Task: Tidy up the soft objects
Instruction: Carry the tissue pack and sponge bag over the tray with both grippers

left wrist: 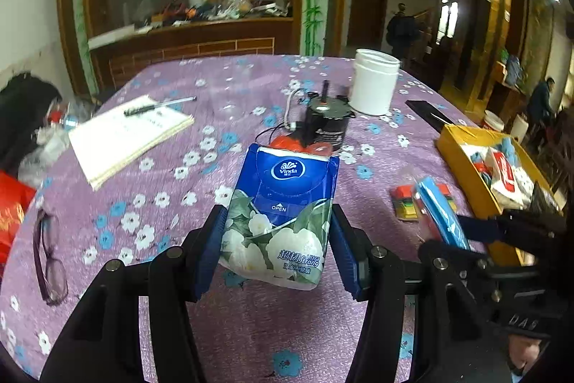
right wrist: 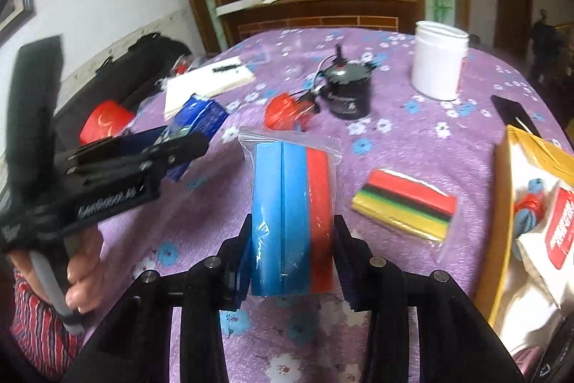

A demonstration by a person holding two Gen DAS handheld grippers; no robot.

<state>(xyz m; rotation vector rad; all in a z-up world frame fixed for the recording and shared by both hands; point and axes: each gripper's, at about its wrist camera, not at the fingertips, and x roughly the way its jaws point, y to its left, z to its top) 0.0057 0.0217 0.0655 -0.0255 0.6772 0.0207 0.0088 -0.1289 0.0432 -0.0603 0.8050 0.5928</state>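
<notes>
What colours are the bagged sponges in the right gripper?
Two blue, one red sponges; clearest in the right wrist view.

The table carries one tissue pack [left wrist: 283, 214], two bagged sets of coloured blocks [right wrist: 292, 218] [right wrist: 405, 205], one white jar [left wrist: 375, 87], one black motor [left wrist: 324, 122], one notebook [left wrist: 125, 139], one pen [left wrist: 159, 106], one pair of glasses [left wrist: 50, 257] and one yellow box [left wrist: 462, 174].

Glossy printed plastic film on tissue pack [left wrist: 283, 214]; clear shiny bag over matt foam blocks [right wrist: 292, 221]. Beneath both, matt woven floral tablecloth [left wrist: 172, 196]. Beyond tissue pack, smooth white plastic jar [left wrist: 375, 81].
</notes>
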